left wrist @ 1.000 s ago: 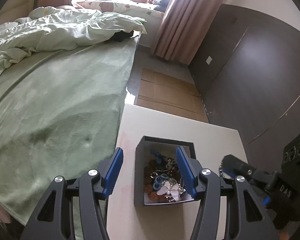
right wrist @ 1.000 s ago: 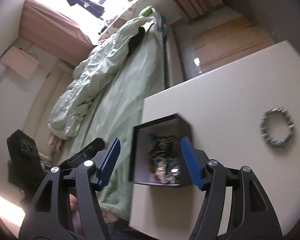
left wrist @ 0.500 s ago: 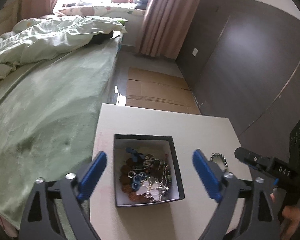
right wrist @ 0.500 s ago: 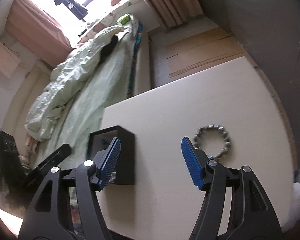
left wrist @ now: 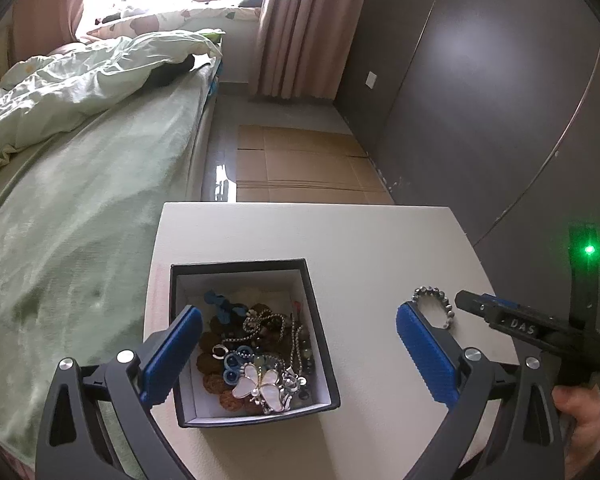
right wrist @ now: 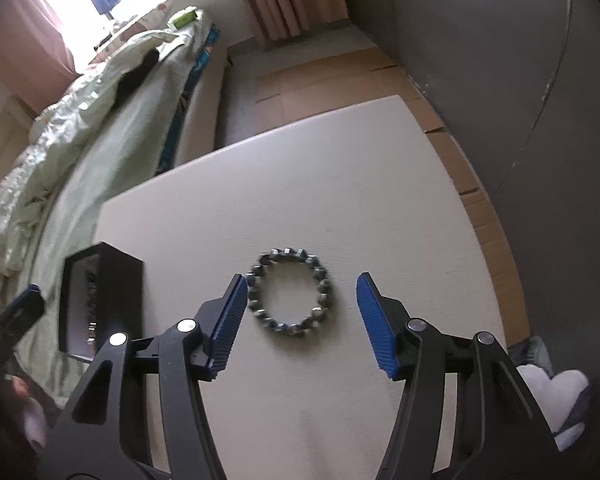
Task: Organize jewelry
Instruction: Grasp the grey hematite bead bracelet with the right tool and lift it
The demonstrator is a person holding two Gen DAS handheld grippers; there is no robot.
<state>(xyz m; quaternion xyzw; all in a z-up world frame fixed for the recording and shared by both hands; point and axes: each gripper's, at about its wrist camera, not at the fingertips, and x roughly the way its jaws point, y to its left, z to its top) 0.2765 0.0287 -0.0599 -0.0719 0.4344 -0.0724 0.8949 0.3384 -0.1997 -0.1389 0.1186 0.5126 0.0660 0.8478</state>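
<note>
The left gripper [left wrist: 298,344] tilts steeply down over the near left part of the white table [left wrist: 340,240]. Its jaws have just been opening and now stand spread wide, gripping nothing. The left blue pad hangs over the near left wall of the black box [left wrist: 320,320]; the right pad is out over bare table, just left of the bracelet [left wrist: 434,302]. The box itself lies between the pads, untouched.

The right gripper [right wrist: 302,312] also points steeply down, over the middle of the table. Its jaws have just been closing a little, yet remain apart, with the bracelet [right wrist: 290,290] lying flat on the table between the blue pads. The left pad looks just beside the bead ring or against it; which, I cannot tell. The right pad stands clear of it. Nothing is clamped.

In the left view the right gripper's dark body [left wrist: 532,328] reaches in from the right, a green light above it, and a hand [left wrist: 580,412] holds its grip at the near right.

The box sits at the table's left edge and holds a tangle of jewelry [left wrist: 256,352]: chains, brown discs, blue pieces and a pearly butterfly piece [left wrist: 260,386] toward the near side.

A bed [left wrist: 80,200] with green covers runs along the left. Flattened cardboard [left wrist: 300,164] lies on the floor beyond the table, a dark wall [left wrist: 480,100] stands to the right, and a pink curtain [left wrist: 300,28] hangs at the far end.
</note>
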